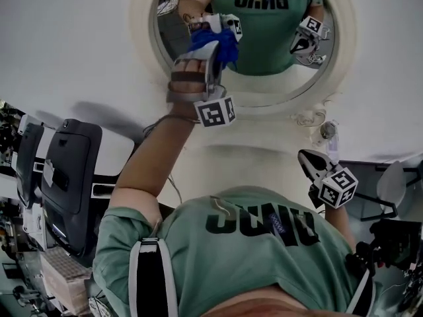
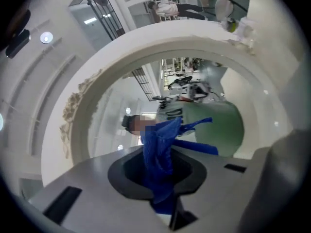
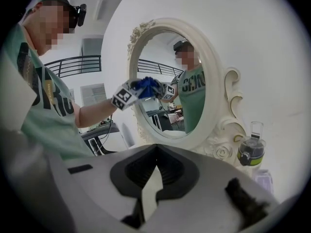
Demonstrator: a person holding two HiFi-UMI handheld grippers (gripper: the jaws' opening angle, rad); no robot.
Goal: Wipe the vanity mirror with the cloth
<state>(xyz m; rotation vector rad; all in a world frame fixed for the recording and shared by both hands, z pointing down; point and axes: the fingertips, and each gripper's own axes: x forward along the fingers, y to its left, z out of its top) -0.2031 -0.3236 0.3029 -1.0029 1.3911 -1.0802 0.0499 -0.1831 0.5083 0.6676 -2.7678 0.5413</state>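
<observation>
The oval vanity mirror (image 1: pixel 264 51) in its white ornate frame (image 1: pixel 142 38) stands against the white wall. My left gripper (image 1: pixel 215 41) is raised to the glass at its left side, shut on a blue cloth (image 1: pixel 226 45) that bunches against the mirror. In the left gripper view the cloth (image 2: pixel 158 174) sticks out between the jaws of the left gripper (image 2: pixel 163 154), close to the glass. The right gripper view shows the mirror (image 3: pixel 165 110), the cloth (image 3: pixel 146 85) and the left gripper (image 3: pixel 138 89) from the side. My right gripper (image 1: pixel 310 162) hangs low at the right, away from the mirror, shut on nothing (image 3: pixel 155 152).
A small bottle with a green band (image 3: pixel 251 152) stands beside the frame's right foot (image 1: pixel 328 134). Black cases (image 1: pixel 69 170) line the left side. A black stand (image 1: pixel 396 236) is at the lower right. The person's green shirt fills the bottom of the head view.
</observation>
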